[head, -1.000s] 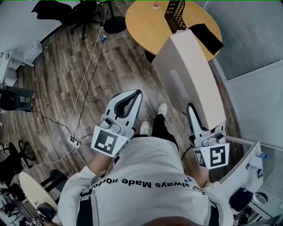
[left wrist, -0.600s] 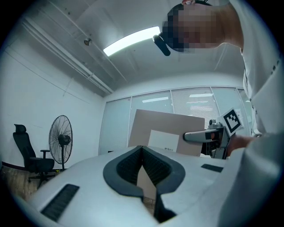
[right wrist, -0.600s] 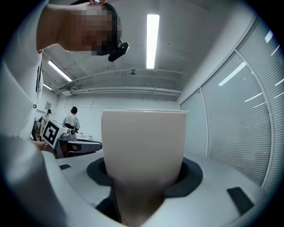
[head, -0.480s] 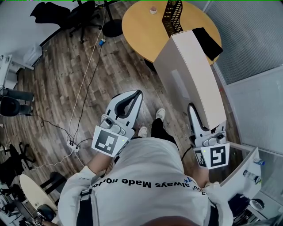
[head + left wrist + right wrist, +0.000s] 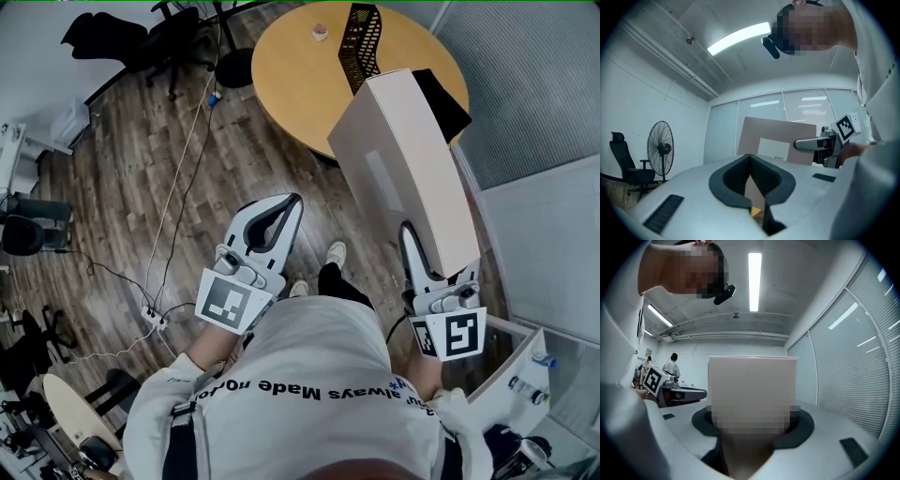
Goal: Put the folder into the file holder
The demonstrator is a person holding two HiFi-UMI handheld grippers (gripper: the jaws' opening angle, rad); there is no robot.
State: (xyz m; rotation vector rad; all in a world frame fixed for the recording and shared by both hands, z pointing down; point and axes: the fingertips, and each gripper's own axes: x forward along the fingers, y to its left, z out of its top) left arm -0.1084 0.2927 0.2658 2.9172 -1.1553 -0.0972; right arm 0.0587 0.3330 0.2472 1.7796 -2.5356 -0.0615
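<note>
In your head view, the tall beige cardboard folder [image 5: 403, 159] hides one jaw of your right gripper [image 5: 752, 423]. It also hides the near edge of the round wooden counter [image 5: 291, 75] and much of a flat black thing [image 5: 450, 98]. The small pinkish item [image 5: 320, 34] on that counter is too tiny to name.

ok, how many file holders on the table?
1: the black mesh file holder, upright on the far side of the round table. The folder covers part of the table, so another may be hidden.

Head overhead; gripper views level (folder [image 5: 412, 178] shared)
</note>
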